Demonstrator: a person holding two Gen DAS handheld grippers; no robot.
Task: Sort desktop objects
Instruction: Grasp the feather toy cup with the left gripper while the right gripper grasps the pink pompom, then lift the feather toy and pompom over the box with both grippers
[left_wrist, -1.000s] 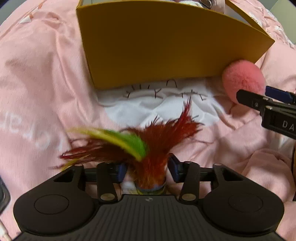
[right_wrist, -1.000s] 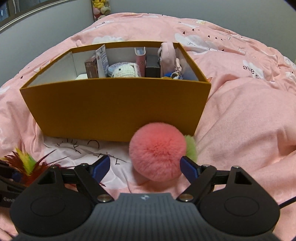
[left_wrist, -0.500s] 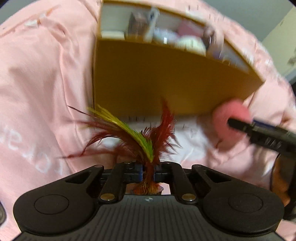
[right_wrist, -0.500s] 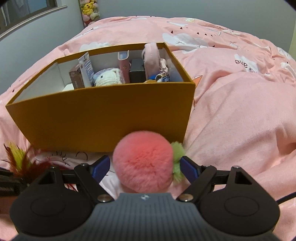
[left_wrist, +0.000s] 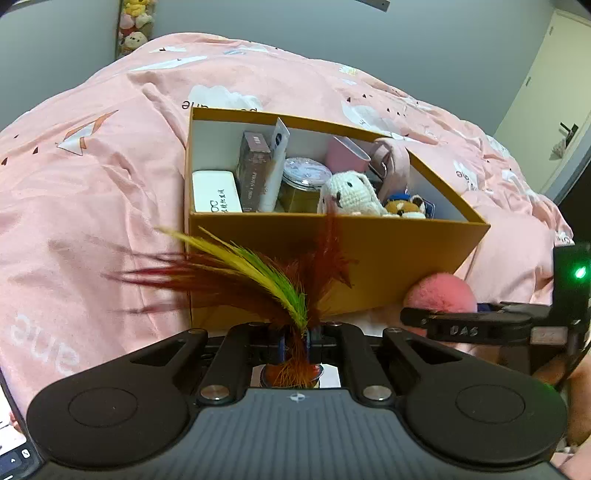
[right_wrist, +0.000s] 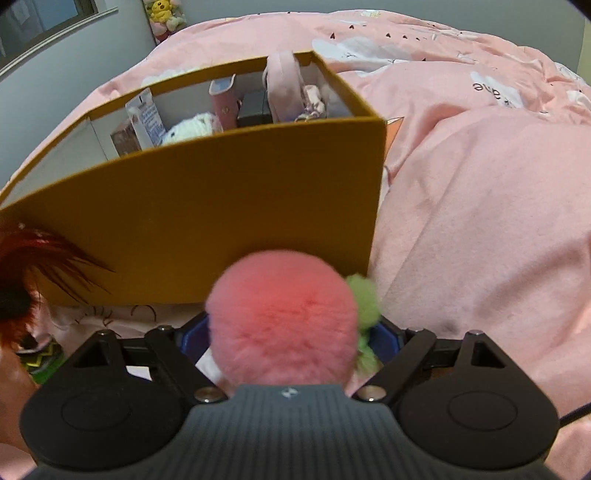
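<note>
- The yellow cardboard box (left_wrist: 369, 251) sits open on the pink duvet (left_wrist: 92, 166). A partition wall divides it into compartments.
- Contents seen from the left wrist: a white power bank (left_wrist: 216, 192) lying flat, a brown carton (left_wrist: 253, 170) and a white tube (left_wrist: 275, 166) standing, a glass jar (left_wrist: 303, 184), a crocheted white bunny (left_wrist: 349, 194), a pink pouch (left_wrist: 391, 162) and a small bear charm (left_wrist: 404, 208).
- The right wrist view sits lower; the near box wall (right_wrist: 221, 214) hides most of the contents, leaving only their tops visible.
- Left gripper (left_wrist: 295, 341): jaws nearly together, clamped on the base of the feather shuttlecock (left_wrist: 280, 291), which is held clear of the duvet in front of the box.
- Right gripper (right_wrist: 288, 336): jaws partly closed against the pink pompom (right_wrist: 282, 317), squeezed between the blue pads; a green tuft (right_wrist: 364, 299) protrudes at its right side. It is just before the box's near wall.
- Stuffed toys (left_wrist: 133, 26) hang on the far wall.
</note>
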